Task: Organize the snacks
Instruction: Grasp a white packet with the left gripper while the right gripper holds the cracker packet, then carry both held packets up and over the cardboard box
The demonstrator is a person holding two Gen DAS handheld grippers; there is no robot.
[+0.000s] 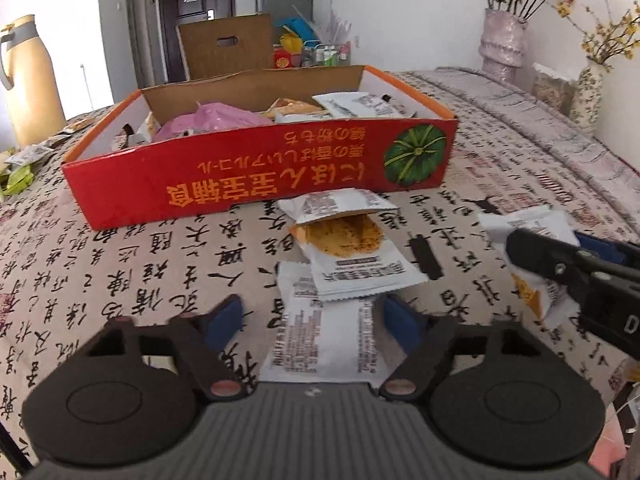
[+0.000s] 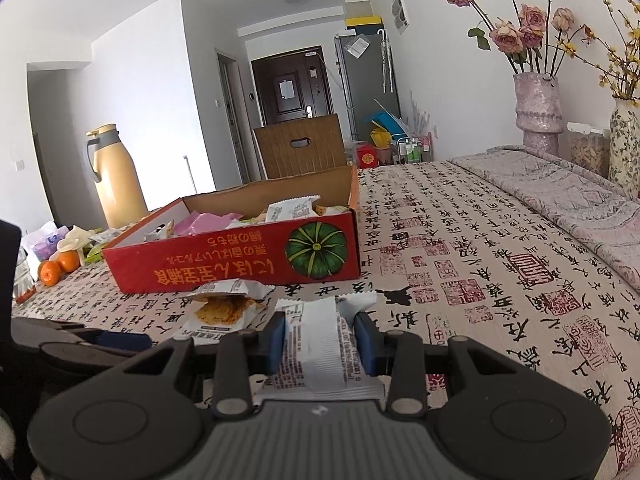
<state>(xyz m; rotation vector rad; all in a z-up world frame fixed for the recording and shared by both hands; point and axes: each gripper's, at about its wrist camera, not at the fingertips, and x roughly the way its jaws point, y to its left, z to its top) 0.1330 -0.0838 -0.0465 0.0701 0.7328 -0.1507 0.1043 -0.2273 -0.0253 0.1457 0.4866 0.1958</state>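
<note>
A red cardboard box [image 1: 260,176] [image 2: 240,264], open at the top, holds a pink bag and several snack packets. In front of it lie a white packet [image 1: 336,204] and a cookie packet [image 1: 340,236] [image 2: 224,308] on the calligraphy cloth. My left gripper [image 1: 314,316] stands open low over the cloth, and a third white packet [image 1: 324,340] lies flat between its blue pads, which do not press on it. My right gripper [image 2: 320,334] [image 1: 536,256] is shut on a white snack packet [image 2: 320,344] [image 1: 520,220], held just above the cloth to the right of the others.
A tan thermos [image 2: 116,176], oranges [image 2: 60,266] and loose small packets [image 1: 24,164] sit at the table's left end. Flower vases [image 2: 538,108] and a folded grey blanket [image 2: 560,192] line the right side. A brown carton [image 1: 224,46] stands behind the box.
</note>
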